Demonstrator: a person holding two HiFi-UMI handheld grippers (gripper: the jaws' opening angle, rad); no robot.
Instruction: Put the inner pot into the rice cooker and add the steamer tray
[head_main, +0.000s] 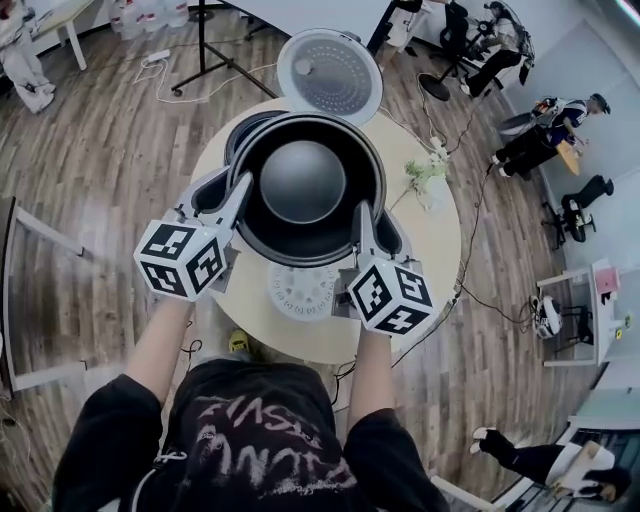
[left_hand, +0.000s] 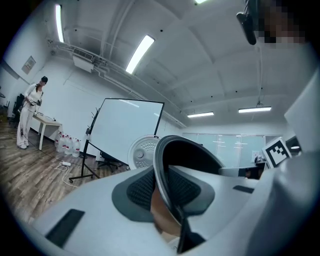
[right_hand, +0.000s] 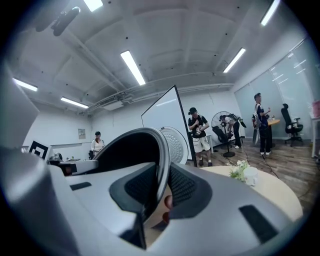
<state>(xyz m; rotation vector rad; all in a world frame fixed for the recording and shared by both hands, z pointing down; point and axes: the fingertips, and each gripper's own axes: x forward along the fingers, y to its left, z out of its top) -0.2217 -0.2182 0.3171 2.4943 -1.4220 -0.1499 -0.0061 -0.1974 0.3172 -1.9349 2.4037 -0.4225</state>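
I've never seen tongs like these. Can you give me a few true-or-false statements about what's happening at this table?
1. The left tongs and right tongs both grip the pot by its rim. True.
2. The lid of the cooker is shut. False: it stands open.
3. The steamer tray sits inside the pot. False: it lies on the table.
4. Flowers stand on the table. True.
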